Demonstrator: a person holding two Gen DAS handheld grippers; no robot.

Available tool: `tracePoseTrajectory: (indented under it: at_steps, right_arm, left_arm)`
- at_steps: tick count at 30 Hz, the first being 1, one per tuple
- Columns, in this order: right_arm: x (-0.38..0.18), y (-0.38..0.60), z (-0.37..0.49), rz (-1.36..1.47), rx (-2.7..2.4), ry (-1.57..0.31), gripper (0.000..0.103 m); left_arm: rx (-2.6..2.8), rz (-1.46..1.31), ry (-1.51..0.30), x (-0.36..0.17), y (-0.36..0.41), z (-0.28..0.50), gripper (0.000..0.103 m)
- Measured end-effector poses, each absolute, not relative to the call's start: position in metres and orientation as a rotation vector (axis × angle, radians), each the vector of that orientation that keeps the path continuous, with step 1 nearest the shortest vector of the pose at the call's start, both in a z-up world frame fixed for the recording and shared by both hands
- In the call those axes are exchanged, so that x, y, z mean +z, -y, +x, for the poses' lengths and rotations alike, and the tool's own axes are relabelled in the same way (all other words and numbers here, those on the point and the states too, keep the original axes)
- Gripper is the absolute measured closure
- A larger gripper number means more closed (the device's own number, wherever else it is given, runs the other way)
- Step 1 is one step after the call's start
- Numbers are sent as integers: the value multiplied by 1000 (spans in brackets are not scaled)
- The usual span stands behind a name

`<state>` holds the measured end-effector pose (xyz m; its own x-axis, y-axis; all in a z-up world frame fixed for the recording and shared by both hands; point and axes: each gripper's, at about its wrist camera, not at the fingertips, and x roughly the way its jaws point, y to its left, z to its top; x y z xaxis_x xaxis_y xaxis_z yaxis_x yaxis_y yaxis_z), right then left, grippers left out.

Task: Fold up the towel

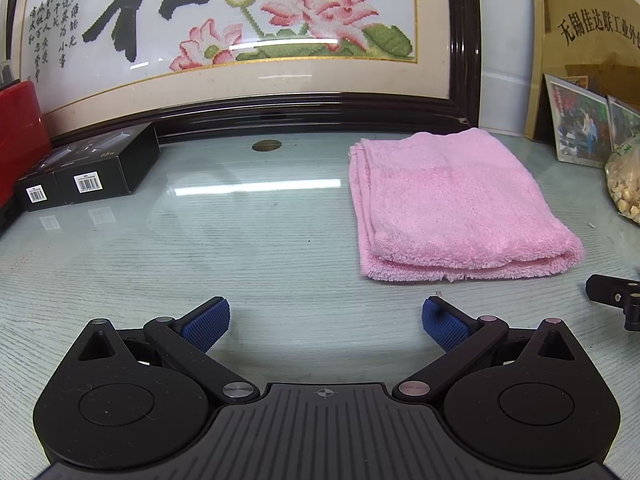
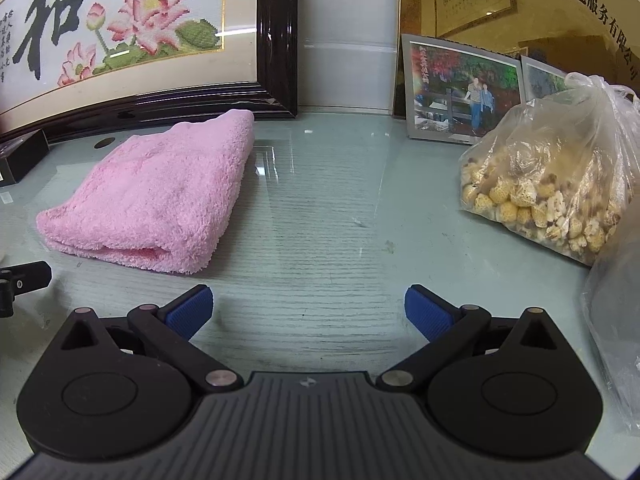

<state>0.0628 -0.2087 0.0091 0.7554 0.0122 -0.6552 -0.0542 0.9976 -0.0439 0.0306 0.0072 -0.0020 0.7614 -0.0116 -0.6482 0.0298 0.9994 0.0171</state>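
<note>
Left hand-held gripper [image 1: 326, 322]: jaws spread wide, nothing between the blue pads [image 1: 208, 322], hovering low over bare bench [image 1: 200, 240]. Right hand-held gripper [image 2: 308, 312]: same condition, jaws wide apart, empty, pads over bare bench.

Towel [image 1: 456, 208]: pink, terry, already doubled into a thick rectangle with stacked layers showing along its near edge and its left side. It lies flat on the bench, toward the back, close to the foot of the large framed picture [image 1: 240, 40].

Key relation: from the left hand-held gripper the towel sits ahead and to the right; from the right one the towel [image 2: 160, 192] sits ahead and to the left. So the towel lies between the two, slightly forward of both. Neither touches it. Long axis runs roughly near-to-far, away from the hand-held grippers, with the short rolled edge facing them.

Nearness: the near edge looks about equally close to both; I cannot rank them with confidence.

Pose: both held level, fingers pointing forward across the bench toward the back wall, not angled at the towel. A black piece of the other tool shows at the inner edge of each view.

Surroundings: black boxes [image 1: 96, 172] at the left, a bag of snacks [image 2: 552, 184] and a framed photo [image 2: 460, 88] at the right, all clear of the towel.

Judgement: fold looks largely done; any further fold needs both to swing inward to the near corners.
</note>
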Motion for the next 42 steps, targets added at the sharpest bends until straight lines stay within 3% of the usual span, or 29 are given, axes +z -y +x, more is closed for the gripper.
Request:
tracePoseTrajectory:
  at_steps: [42]
  right_arm:
    - [9, 205, 53, -58, 24, -713, 0]
  left_arm:
    - [-31, 26, -703, -3, -7, 30, 0]
